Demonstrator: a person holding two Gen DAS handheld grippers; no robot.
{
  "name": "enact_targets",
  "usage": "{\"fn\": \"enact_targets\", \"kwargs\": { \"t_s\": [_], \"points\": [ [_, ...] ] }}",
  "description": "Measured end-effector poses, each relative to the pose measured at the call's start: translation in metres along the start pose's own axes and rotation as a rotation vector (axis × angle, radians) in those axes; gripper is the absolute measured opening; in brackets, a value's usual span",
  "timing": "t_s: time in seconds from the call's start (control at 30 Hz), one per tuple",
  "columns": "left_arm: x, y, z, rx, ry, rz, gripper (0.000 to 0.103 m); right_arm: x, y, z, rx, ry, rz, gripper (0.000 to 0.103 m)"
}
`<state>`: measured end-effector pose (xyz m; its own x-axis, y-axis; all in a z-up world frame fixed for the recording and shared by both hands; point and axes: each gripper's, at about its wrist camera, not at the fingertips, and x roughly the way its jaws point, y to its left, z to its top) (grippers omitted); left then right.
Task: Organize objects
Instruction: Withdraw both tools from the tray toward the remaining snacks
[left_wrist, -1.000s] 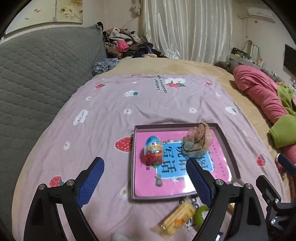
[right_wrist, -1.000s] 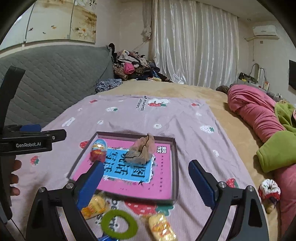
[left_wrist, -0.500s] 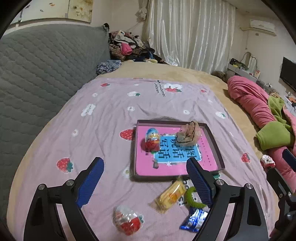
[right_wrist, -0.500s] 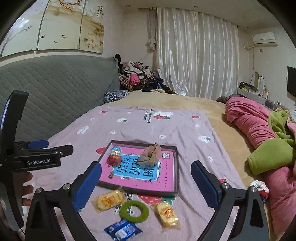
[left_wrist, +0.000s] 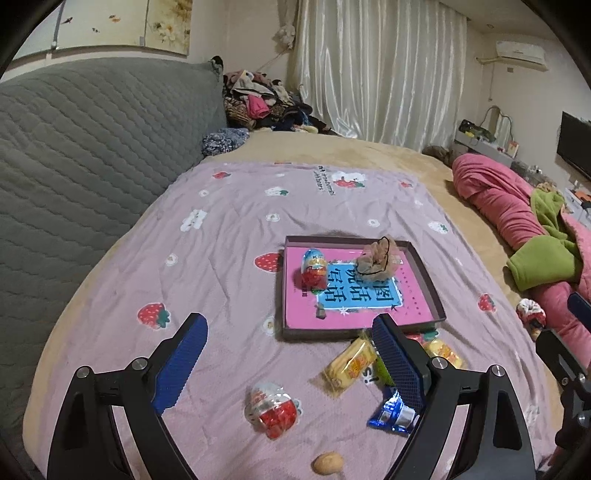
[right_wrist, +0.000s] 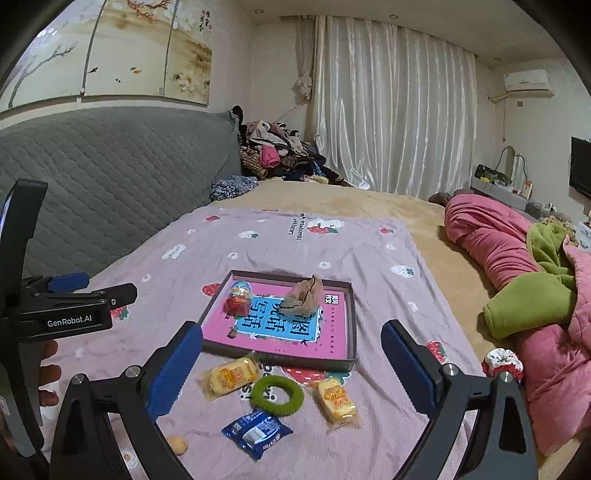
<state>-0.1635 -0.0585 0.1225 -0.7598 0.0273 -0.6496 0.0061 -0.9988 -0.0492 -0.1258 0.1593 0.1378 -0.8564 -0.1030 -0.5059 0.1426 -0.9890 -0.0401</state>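
A shallow box tray (left_wrist: 424, 273) (right_wrist: 352, 317) with a pink lining lies on the purple strawberry blanket. It holds a toy egg (left_wrist: 314, 267) (right_wrist: 240, 297) and a beige scrunchie (left_wrist: 380, 260) (right_wrist: 303, 297). Loose in front of the tray lie two yellow snack packs (right_wrist: 231, 376) (right_wrist: 336, 402), a green ring (right_wrist: 277, 395), a blue wrapper (right_wrist: 256, 432), a second wrapped egg (left_wrist: 271, 408) and a small walnut (left_wrist: 327, 463). My left gripper (left_wrist: 290, 332) and right gripper (right_wrist: 291, 341) both hover open and empty above these items, short of the tray.
A grey quilted headboard (left_wrist: 74, 155) runs along the left. Pink and green bedding (right_wrist: 517, 266) is piled at the right, with a red-and-white scrunchie (right_wrist: 502, 363) beside it. Clothes (right_wrist: 277, 155) are heaped at the far end.
Both grippers have drawn back and up from the tray, so the loose snacks, green ring, blue wrapper, second egg and walnut have come into view. Both stay open and empty.
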Motion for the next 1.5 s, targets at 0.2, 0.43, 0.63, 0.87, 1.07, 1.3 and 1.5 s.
{"fn": "enact_targets", "kwargs": {
  "t_s": [0.2,0.43,0.63,0.87,1.07,1.3,1.5],
  "points": [
    [-0.013,-0.002,-0.009,0.021,-0.011,0.004,0.091,-0.012,0.006,-0.006,-0.005,-0.002,0.001,0.098],
    [-0.023,-0.001,-0.025,0.026,-0.003,-0.007,0.092,-0.023,0.006,-0.017,-0.002,0.011,-0.004,0.098],
    [-0.023,-0.002,-0.033,0.028,0.008,-0.002,0.091,-0.029,0.006,-0.028,-0.003,0.028,-0.012,0.098],
    [-0.022,-0.004,-0.05,0.035,0.021,0.004,0.091,-0.03,0.008,-0.041,0.006,0.048,-0.008,0.098],
    [-0.016,-0.006,-0.064,0.047,0.045,0.005,0.091,-0.03,0.012,-0.049,-0.009,0.063,-0.011,0.098],
    [-0.011,-0.005,-0.074,0.041,0.057,0.009,0.091,-0.03,0.014,-0.055,-0.008,0.066,-0.01,0.098],
    [-0.001,-0.004,-0.084,0.047,0.078,0.018,0.092,-0.024,0.014,-0.059,-0.003,0.08,-0.01,0.098]
  ]
}}
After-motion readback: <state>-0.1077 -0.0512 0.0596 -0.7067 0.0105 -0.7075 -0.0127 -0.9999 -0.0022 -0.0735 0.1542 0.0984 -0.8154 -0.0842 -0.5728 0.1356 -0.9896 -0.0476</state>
